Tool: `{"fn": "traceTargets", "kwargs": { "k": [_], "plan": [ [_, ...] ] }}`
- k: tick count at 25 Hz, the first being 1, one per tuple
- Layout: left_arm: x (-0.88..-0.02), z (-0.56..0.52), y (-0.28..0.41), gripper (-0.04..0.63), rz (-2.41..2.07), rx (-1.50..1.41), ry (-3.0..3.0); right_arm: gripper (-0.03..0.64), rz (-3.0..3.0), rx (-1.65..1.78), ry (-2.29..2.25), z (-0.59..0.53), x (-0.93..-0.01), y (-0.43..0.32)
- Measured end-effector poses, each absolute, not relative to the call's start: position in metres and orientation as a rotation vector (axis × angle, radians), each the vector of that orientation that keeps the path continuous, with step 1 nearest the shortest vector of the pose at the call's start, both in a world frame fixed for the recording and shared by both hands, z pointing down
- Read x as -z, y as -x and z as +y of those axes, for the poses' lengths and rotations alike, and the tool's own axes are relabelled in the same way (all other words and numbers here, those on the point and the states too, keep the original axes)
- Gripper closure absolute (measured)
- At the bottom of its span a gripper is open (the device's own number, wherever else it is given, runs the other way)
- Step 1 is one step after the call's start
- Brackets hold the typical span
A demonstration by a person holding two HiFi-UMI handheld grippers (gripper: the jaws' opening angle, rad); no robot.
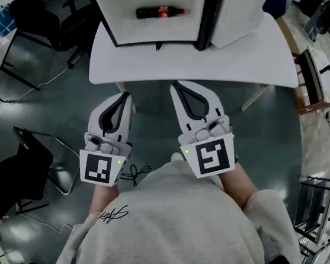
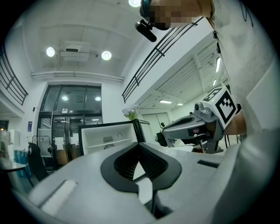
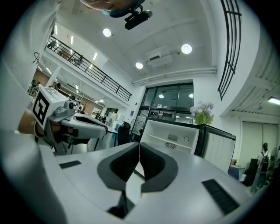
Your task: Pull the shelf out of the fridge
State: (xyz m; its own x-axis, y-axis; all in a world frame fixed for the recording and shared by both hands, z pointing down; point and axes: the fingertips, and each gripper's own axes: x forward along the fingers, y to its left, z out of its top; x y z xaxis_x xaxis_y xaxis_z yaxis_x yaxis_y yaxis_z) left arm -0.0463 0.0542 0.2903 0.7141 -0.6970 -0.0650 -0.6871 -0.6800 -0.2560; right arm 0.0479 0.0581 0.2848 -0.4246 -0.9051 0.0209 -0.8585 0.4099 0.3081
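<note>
This is a large open-plan lab or office hall, not a home. The high white ceiling carries recessed round lights (image 3: 187, 48) and an air-conditioning unit (image 3: 155, 57). A mezzanine with a black railing (image 3: 94, 72) runs along one side, and tall glass doors (image 2: 70, 116) close the far end. Office chairs (image 1: 50, 20), loose cables (image 1: 135, 174) on the polished grey floor (image 1: 48, 107), and a small fridge (image 1: 150, 10) standing on a white tabletop (image 1: 251, 52) mark it as a workspace.

1 cola bottle (image 1: 160, 11), white table (image 1: 145, 65), black chair (image 1: 23, 169), flowers (image 3: 202, 113)
</note>
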Motion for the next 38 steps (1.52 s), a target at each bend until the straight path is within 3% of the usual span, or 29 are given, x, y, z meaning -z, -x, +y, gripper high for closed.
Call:
{"fn": "traceTargets", "kwargs": {
  "k": [38],
  "plan": [
    [-0.299, 0.025, 0.020, 0.591, 1.159, 0.103, 2.640, 0.604, -2.552, 0.316, -1.518, 0.021, -0.299, -0.074]
  ]
}}
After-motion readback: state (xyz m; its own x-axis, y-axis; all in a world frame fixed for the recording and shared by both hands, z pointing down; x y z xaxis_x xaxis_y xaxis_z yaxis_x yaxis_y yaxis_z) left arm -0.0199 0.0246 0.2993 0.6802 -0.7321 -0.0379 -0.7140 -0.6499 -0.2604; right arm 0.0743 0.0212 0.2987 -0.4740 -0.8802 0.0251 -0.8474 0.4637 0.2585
